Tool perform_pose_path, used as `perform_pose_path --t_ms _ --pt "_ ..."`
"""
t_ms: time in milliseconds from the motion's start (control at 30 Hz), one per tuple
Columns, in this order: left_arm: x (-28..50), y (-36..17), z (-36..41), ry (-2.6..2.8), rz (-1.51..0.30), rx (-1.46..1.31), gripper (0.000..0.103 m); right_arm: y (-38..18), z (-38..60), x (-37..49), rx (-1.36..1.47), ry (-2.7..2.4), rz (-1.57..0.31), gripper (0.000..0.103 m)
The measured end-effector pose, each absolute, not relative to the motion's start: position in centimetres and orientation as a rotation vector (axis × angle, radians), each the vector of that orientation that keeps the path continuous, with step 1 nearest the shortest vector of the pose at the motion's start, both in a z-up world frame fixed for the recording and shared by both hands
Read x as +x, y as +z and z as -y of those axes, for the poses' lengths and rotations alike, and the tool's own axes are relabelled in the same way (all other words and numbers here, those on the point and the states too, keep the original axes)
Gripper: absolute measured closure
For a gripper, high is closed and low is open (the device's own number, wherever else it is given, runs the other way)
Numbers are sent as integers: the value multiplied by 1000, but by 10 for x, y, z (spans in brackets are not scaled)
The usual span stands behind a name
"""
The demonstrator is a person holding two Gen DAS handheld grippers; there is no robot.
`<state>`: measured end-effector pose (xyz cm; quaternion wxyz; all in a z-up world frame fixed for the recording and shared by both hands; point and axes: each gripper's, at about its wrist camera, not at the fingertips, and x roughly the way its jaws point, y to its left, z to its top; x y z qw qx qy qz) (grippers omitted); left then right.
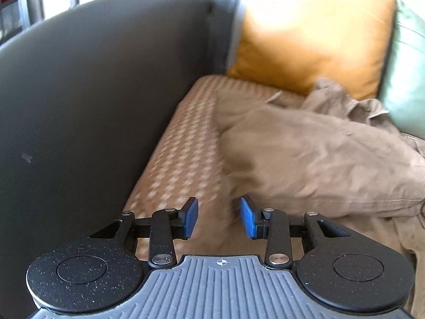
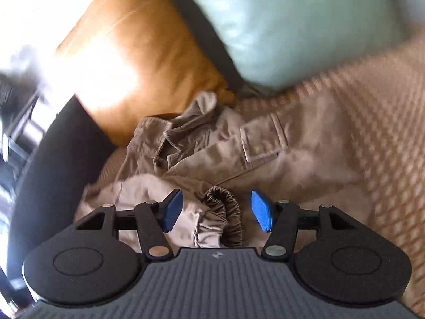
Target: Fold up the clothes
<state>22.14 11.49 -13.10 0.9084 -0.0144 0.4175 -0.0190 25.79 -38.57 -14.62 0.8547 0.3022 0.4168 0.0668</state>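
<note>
I see the tan jacket (image 2: 225, 146) lying crumpled on the checked sofa seat (image 1: 180, 143), its collar end up against the orange cushion (image 2: 138, 53) and the pale green cushion (image 2: 292, 26), with the dark sofa arm (image 1: 93, 93) to one side. My left claw (image 1: 219, 219) stands apart with nothing between its blue pads, hanging over the jacket's near edge. My right claw (image 2: 216, 210) is also apart; the gathered cuff (image 2: 225, 215) of a sleeve sits in the gap, but the pads do not press on it. I judge the cloth to be a light to middling cotton, soft and limp, so it will sag and bunch wherever I lift it; it looks matte enough not to slip. The firmer spots seem best for a hold: the elastic cuff, the collar (image 2: 170, 133), or a stitched hem by the flap pocket (image 2: 263, 141). I can read no brand, label or writing anywhere.
</note>
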Motion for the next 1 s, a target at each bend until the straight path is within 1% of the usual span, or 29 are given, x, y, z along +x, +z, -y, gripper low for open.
perform_pose_path --t_ms 67,133,200,233,267,333,367,467,633,667,700,767,933,967,1000 --pt "224 -128 -102 -58 -847 -25 52 -157 388 265 706 129 -896 43" --pt "227 -126 -93 -62 -821 -28 52 -163 387 271 701 115 -905 46" --pt "231 -126 -85 -62 -809 -19 52 -164 382 276 605 117 -908 50" --pt "235 -129 -82 -55 -818 3 54 -163 377 278 532 131 -913 52" --pt "239 -131 -79 -49 -828 24 66 -162 373 280 449 147 -917 54" --pt "244 -141 -76 -31 -862 68 76 -157 363 280 260 184 -923 55" --pt "247 -147 -77 -28 -878 73 77 -155 359 278 180 203 -926 55" --pt "252 -161 -79 -16 -900 61 79 -154 348 276 -19 247 -918 54" --pt "254 -168 -67 -19 -897 154 79 -159 324 281 -281 325 -883 55" --pt "254 -168 -68 -22 -897 154 78 -161 319 283 -324 345 -883 55" --pt "255 -170 -69 -24 -897 146 77 -161 315 285 -356 367 -885 60" --pt "255 -170 -72 -28 -895 133 76 -161 311 289 -388 415 -891 65" --pt "255 -171 -71 -25 -894 142 76 -162 297 291 -489 503 -858 66" --pt "256 -172 -70 -24 -894 143 76 -163 295 293 -484 516 -873 76" --pt "257 -172 -70 -22 -895 142 76 -165 295 296 -455 526 -907 97"
